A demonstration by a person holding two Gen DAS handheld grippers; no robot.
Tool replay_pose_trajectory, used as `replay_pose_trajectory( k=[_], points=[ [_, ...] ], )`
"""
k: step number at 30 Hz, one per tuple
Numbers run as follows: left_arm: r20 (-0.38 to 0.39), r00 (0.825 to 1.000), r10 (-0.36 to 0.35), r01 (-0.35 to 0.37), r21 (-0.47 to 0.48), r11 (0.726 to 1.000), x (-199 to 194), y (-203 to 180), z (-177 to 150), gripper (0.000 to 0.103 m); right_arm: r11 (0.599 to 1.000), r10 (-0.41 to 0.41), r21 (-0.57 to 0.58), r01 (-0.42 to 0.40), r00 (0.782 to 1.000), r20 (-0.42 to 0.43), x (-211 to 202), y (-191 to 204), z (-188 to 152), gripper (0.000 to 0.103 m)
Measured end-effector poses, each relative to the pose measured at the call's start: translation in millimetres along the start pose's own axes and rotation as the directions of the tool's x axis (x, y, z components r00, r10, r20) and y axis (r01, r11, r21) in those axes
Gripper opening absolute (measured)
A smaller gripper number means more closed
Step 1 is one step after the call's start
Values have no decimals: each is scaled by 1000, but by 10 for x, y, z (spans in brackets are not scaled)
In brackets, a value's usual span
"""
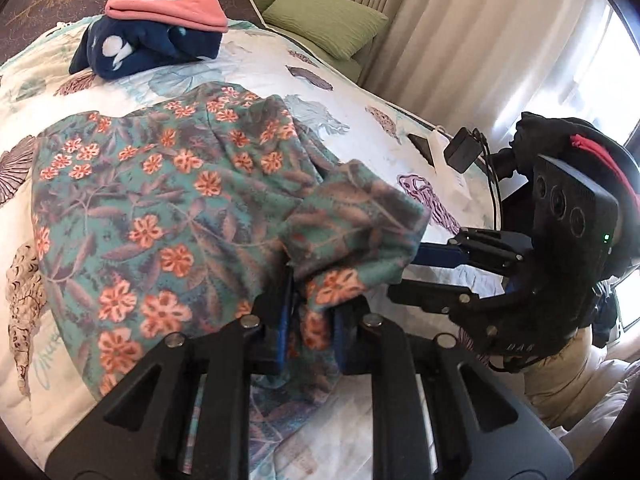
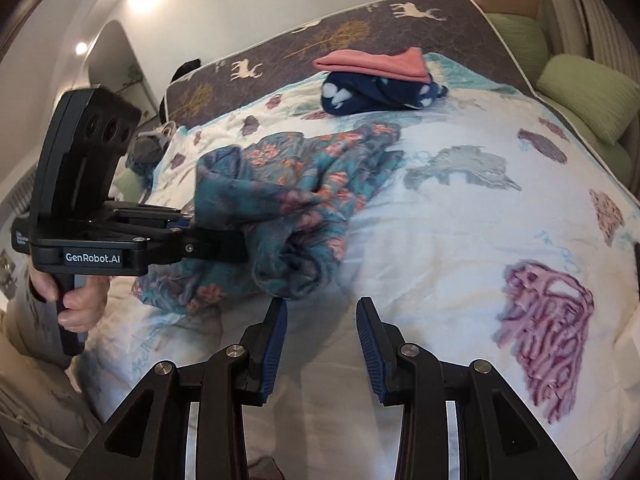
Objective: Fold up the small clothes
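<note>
Now your left gripper [image 1: 308, 312] is clamped on a bunched edge of the floral cloth [image 1: 160, 208], which fills the middle and lower left of the left wrist frame and lies spread over the quilt [image 1: 360, 92]. In the right wrist frame the same cloth [image 2: 296, 200] sits in the centre left, and your left gripper [image 2: 224, 246] enters it from the left edge.

Your right gripper [image 2: 322, 328] has its fingers apart and holds nothing. The nearest fold of the cloth hangs just beyond the left blue pad [image 2: 276, 340], a little up and to the left of the gap. So the right hand is the free one, and I judge it needs to go forward and slightly left to take a second corner.

The cloth looks like soft fleece, thick and limp, with orange flowers on teal. Its long axis seems to run from the lower centre toward the upper right in the right wrist frame, but the folds hide the true outline.

In the upper part of both frames a pink piece [image 2: 372, 65] lies folded on a navy piece [image 2: 380, 96], well apart from the grippers.
</note>
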State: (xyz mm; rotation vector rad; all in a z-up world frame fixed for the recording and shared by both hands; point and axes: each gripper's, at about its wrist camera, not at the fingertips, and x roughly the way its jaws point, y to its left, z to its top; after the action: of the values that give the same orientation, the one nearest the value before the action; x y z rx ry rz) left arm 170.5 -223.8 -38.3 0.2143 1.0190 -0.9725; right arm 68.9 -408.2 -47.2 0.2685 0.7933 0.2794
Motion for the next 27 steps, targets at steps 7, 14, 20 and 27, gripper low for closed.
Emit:
replay_pose_trajectory(
  k=[7,14,20,27],
  points=[
    [-11,1000,-14,15,10,1000,22,-27,0,19,994,-22,-101,29,998,67,-132,265,84,36],
    [9,1000,-18,17,24,1000,-53,-38,-41,21,996,2,-88,-2,1000,9,143,200,237,7],
    [95,994,-50,45,47,998,-326,-37,-138,42,979,118,-167,-121,993,-24,-266,93,249,5],
    [79,994,-80,77,39,996,-253,-34,-122,42,993,-68,-105,51,985,-158,-325,-368,67,4]
  ],
)
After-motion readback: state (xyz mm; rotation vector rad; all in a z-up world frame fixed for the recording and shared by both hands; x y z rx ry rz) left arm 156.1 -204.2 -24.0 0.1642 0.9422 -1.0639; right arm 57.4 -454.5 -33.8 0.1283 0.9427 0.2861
